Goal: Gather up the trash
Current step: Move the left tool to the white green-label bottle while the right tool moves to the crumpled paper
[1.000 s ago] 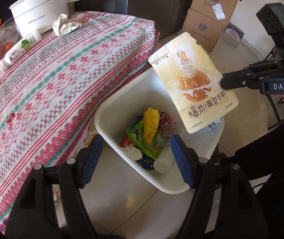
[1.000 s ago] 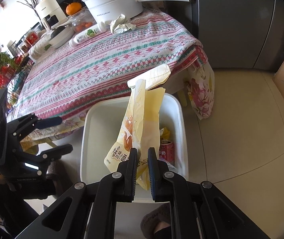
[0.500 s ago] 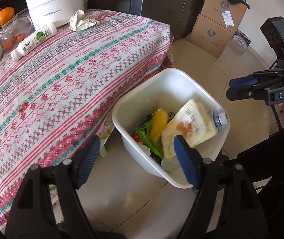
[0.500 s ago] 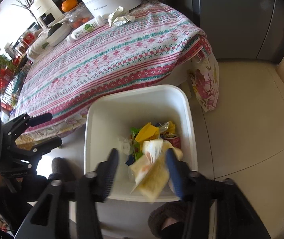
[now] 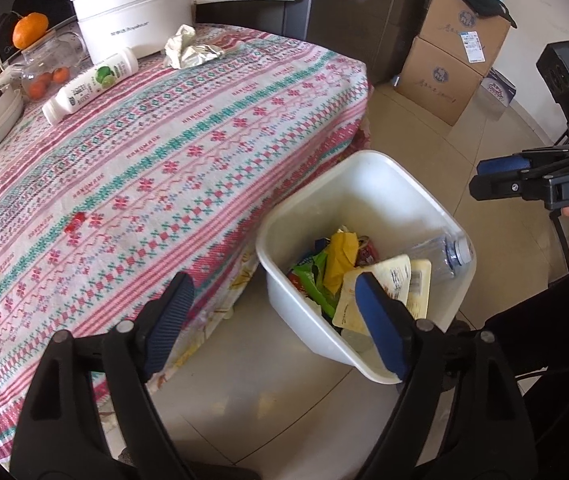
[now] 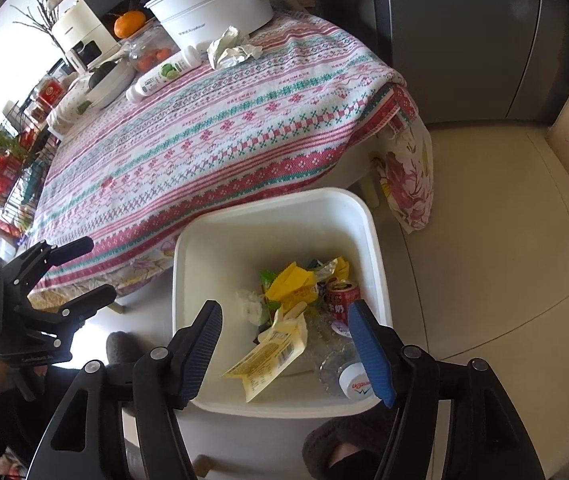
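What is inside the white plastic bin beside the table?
The white plastic bin holds a yellow snack pouch, clear plastic bottle, red can, yellow and green wrappers. Anything beneath them is covered.

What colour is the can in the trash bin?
The can is red with white writing, lying inside the white bin. The right wrist view shows it best.
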Action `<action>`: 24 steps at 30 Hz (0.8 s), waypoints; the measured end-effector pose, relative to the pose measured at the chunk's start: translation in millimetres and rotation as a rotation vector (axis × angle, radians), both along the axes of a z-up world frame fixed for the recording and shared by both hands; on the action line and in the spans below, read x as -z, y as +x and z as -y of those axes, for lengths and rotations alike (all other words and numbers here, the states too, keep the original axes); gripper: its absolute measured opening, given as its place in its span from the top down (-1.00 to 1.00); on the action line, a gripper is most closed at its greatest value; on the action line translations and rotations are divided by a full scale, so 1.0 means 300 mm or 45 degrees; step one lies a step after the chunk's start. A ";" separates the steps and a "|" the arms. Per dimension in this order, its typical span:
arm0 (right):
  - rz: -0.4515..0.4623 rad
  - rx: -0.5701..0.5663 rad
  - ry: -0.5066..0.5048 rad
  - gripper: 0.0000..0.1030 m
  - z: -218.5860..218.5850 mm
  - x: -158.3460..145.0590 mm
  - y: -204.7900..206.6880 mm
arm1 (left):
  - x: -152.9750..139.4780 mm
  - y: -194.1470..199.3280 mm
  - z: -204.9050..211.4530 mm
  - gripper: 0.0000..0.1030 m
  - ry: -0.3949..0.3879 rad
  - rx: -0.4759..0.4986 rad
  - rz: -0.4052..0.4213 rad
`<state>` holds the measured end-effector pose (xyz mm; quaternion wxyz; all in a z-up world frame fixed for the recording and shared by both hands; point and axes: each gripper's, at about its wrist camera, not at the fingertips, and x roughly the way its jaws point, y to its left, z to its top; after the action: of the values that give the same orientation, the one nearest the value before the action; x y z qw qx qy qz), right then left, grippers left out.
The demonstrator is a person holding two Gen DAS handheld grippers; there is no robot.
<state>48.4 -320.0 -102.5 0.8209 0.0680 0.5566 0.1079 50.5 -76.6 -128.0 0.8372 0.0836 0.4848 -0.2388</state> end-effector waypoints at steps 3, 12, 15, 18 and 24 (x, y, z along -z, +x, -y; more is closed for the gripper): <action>0.019 0.010 -0.005 -0.34 -0.008 -0.021 0.022 | -0.020 0.036 -0.034 -0.64 0.005 -0.034 0.014; 0.066 -0.013 -0.046 -0.49 -0.098 -0.092 0.151 | -0.066 0.208 -0.177 -0.70 0.063 -0.182 0.050; 0.076 -0.011 -0.063 -0.52 -0.123 -0.117 0.215 | -0.078 0.296 -0.230 -0.70 0.089 -0.227 0.067; 0.087 -0.009 -0.074 -0.56 -0.151 -0.132 0.281 | -0.090 0.395 -0.273 -0.70 0.126 -0.236 0.113; 0.107 -0.070 -0.124 -0.57 -0.231 -0.120 0.422 | -0.057 0.627 -0.349 -0.70 0.107 -0.156 0.175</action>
<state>175.0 -250.6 -66.5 0.8426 0.0079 0.5279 0.1060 238.6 28.1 -110.8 0.8772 0.1050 0.4402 -0.1604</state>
